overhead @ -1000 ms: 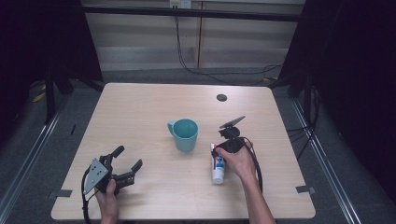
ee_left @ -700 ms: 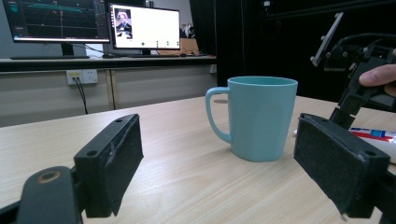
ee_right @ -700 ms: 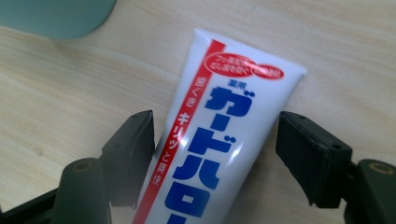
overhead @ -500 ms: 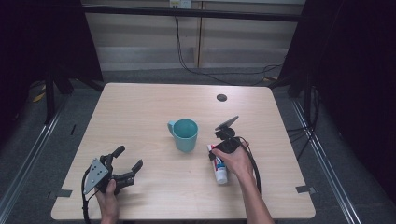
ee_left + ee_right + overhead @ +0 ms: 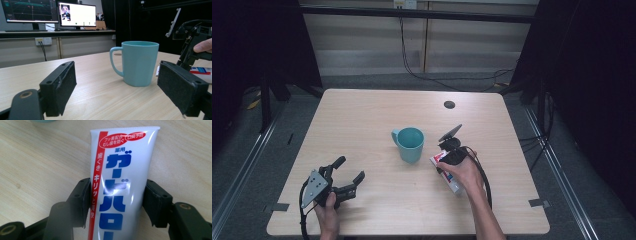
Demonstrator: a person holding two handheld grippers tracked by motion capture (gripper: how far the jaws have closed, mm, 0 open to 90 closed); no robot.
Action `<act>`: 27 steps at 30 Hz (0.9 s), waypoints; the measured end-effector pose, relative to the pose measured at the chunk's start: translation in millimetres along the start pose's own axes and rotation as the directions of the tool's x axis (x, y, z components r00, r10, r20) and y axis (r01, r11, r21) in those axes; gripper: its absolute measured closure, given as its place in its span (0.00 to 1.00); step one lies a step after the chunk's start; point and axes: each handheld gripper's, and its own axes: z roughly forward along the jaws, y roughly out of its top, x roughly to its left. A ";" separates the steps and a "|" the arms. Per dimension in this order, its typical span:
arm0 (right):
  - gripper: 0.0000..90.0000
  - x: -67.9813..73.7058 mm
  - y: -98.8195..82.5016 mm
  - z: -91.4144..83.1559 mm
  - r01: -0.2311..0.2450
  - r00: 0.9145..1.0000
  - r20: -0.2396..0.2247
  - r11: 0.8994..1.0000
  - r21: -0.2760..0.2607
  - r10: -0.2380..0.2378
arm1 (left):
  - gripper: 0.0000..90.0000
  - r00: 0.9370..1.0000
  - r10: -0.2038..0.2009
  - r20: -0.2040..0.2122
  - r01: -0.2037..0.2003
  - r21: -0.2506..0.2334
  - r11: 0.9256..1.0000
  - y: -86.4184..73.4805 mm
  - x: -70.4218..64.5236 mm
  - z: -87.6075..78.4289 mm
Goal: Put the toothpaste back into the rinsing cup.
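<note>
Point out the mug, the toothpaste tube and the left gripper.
mug (image 5: 411, 145): high view, on its outer wall.
toothpaste tube (image 5: 121, 187): right gripper view, on its printed front.
left gripper (image 5: 350, 175): high view, midway between its fingertips.

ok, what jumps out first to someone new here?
The teal mug standing upright mid-table, handle to the left. Just right of it, the right gripper has its fingers closed on a white toothpaste tube with blue and red print. The left gripper rests open at the near-left.
</note>
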 end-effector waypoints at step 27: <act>0.75 -9.1 -7.4 -11.0 0.021 0.995 -0.103 0.999 0.042 -0.017 | 0.17 1.000 -0.007 0.005 0.007 -0.002 1.000 -0.1 0.4 -0.1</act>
